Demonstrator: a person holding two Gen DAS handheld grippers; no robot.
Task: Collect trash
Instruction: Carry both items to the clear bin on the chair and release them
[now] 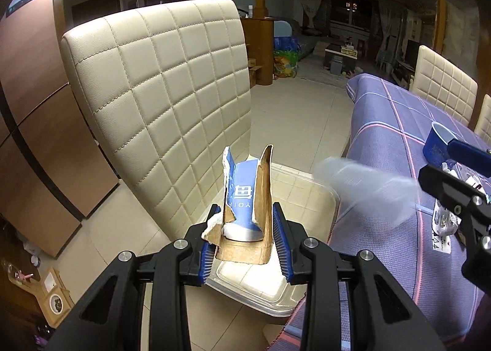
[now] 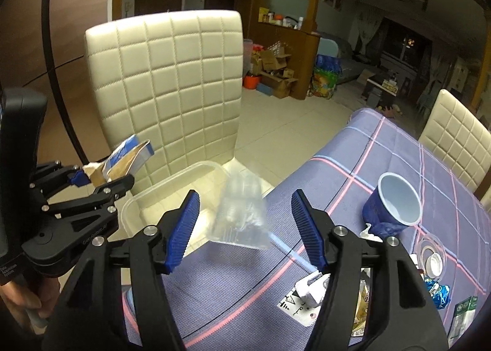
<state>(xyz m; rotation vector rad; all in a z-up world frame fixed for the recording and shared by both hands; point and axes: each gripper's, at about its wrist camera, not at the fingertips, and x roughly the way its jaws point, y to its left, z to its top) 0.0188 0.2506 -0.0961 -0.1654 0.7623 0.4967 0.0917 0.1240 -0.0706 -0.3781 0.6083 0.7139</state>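
Reading "YOIP": carton (image 1: 245, 197) lettering

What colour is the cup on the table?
Dark blue outside, pale bluish-white inside: the cup shows best in the right wrist view.

We are in a lived-in home, in a dining area that opens onto a living room. We see a table (image 2: 353, 197) under a purple checked cloth, with cream quilted dining chairs (image 1: 159, 99) drawn up to it. The floor (image 1: 294, 117) is laid with pale tiles, and a wood-panelled wall (image 1: 36, 80) runs along the left. Past a wooden counter (image 2: 288, 40) crowded with bottles and jars, we make out a low coffee table (image 1: 340, 54), curtains (image 1: 311, 4) beside a dark window and a sofa. Cardboard boxes (image 2: 276, 71) and a bright printed bag (image 2: 325, 77) sit piled on the floor by the counter.
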